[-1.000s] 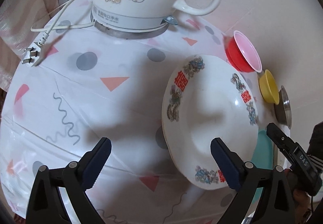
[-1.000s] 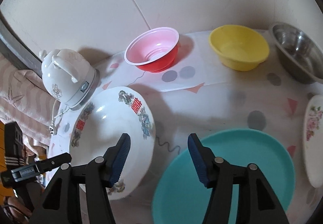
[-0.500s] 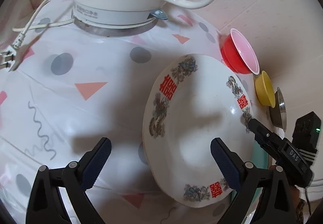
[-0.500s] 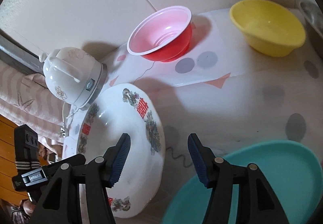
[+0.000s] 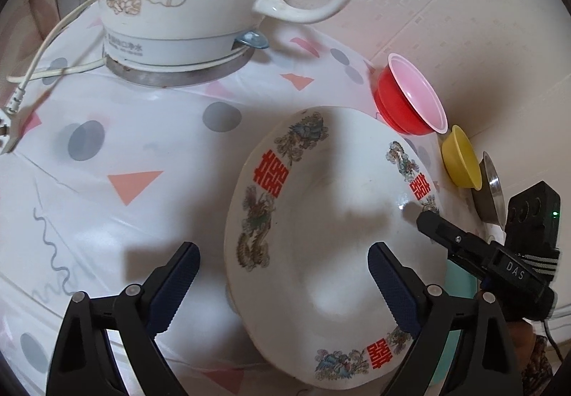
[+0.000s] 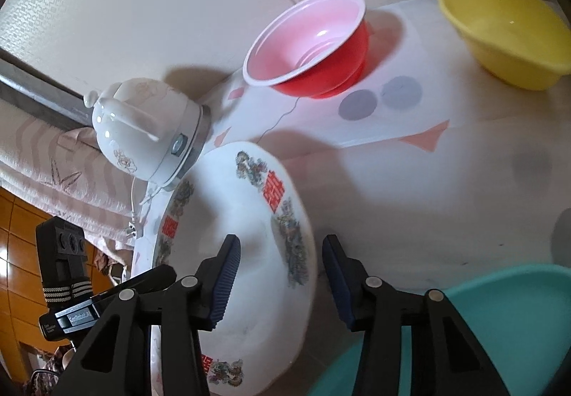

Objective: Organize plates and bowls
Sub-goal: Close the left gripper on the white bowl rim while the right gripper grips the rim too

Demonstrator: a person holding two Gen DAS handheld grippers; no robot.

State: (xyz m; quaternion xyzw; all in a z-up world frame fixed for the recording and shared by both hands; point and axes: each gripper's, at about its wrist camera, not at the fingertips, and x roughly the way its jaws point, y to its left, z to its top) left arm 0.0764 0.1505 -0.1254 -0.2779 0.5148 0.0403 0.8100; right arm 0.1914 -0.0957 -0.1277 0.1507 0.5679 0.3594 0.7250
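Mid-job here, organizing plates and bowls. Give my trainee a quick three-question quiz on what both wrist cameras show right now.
1. True or false: the left gripper is shut on the dragon-patterned plate.
2. Which bowl stands nearest the kettle: A) red bowl, B) yellow bowl, C) steel bowl?
3. Which plate edge do the right gripper's open jaws straddle?

Key:
1. False; it is open.
2. A.
3. The dragon-patterned plate's edge on the side toward the teal plate.
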